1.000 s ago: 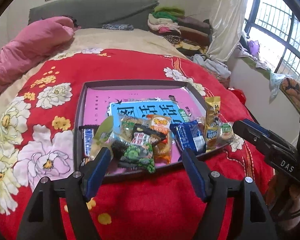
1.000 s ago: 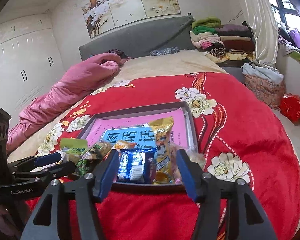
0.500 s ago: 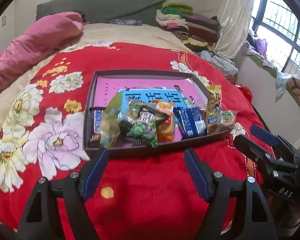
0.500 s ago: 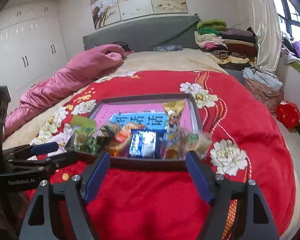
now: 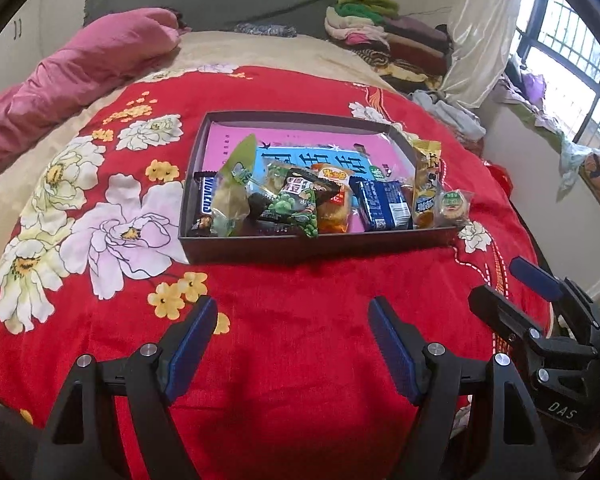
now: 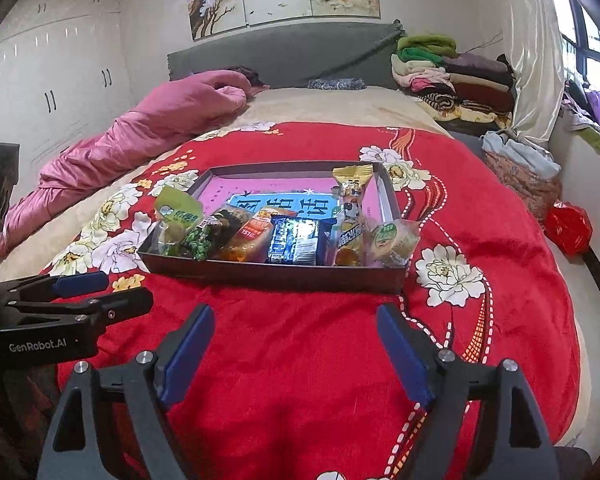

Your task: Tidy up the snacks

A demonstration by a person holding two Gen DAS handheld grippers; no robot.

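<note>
The snacks (image 5: pixel 324 204) are gathered in a dark shallow box (image 5: pixel 316 246) that is placed on the red flowered blanket (image 5: pixel 300 300), and they are lined up along the box's near edge. At the near left corner a brown chocolate bar (image 5: pixel 205 204) is seen, w/ a pale green packet (image 5: pixel 234 196) just beside it. Next a green pea pack (image 5: pixel 296 206) is laid partly over an orange pack (image 5: pixel 332 204). Then a blue pack (image 5: pixel 382 204) and a yellow pack (image 5: pixel 426 184) are found, and a small round cake (image 5: pixel 454 206) is leaned on the rim at the near right corner.

Compared w/ one sec. ago, both tools are drawn back from the box: before, the fingertips were seen over the snacks, and now only blanket is seen under them. The left gripper (image 5: pixel 292 320) is held open and nothing is carried betw. its pads. The jaws of the right gripper (image 6: pixel 296 326) are opening at this moment, also w/ nothing betw. them. From this it is judged that the packs are released in the box and the work is prob. near its end.

The box is now placed ahead of both grippers and apart from them, approx. centred betw. the fingers in each wrist view.
</note>
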